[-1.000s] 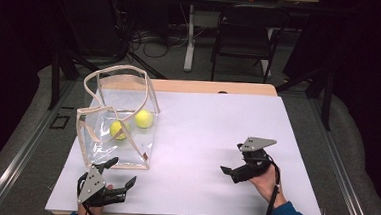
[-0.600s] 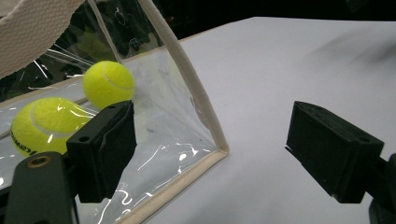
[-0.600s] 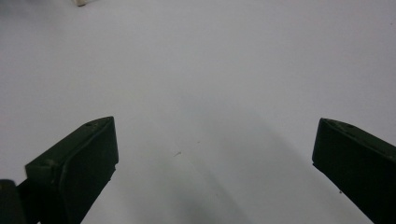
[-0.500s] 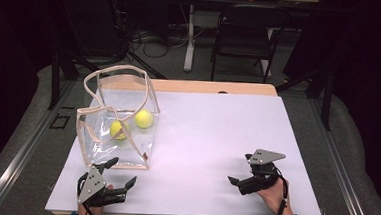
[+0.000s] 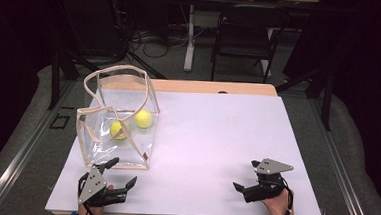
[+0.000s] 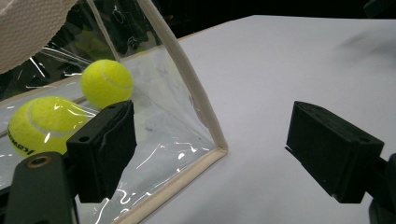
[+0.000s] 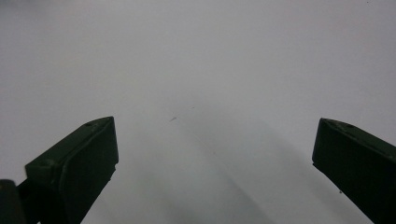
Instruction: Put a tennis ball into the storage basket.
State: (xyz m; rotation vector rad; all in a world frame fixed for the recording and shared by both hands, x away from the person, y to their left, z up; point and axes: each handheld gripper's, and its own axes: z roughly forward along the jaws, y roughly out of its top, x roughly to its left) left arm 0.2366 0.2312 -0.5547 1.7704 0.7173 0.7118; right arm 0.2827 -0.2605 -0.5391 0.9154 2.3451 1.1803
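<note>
A clear plastic tote bag with cream fabric trim and handles [image 5: 119, 128] stands upright near the left edge of the counter [image 5: 217, 134], a flat white-topped surface with a pale wooden strip along its far edge. Inside the bag lie two yellow-green tennis balls [image 5: 143, 118], just beside each other on its floor. One cream handle loops up above the bag's open mouth and another droops over its left side.

The left gripper [image 5: 119, 173] rests near the front left corner of the counter, just in front of the bag's near wall, its jaws spread wide and holding nothing. The right gripper [image 5: 241, 187] sits near the front right corner, well apart from the bag, jaws likewise wide apart and empty, with a grey three-cornered plate on top and a cable trailing toward the person's hand.

Around the counter the room is dark: a grey floor, a black folding chair [image 5: 242, 40] behind the far edge, a white table leg and loose cables on the floor.

The left gripper view brings the bag close: its cream-edged near corner [image 6: 219, 149] stands between the two black jaws, and printed lettering shows on the nearer ball [image 6: 42, 123] through the glossy, creased plastic. The right gripper view looks down on bare white counter top between its jaws, with a faint scratch mark on it.
</note>
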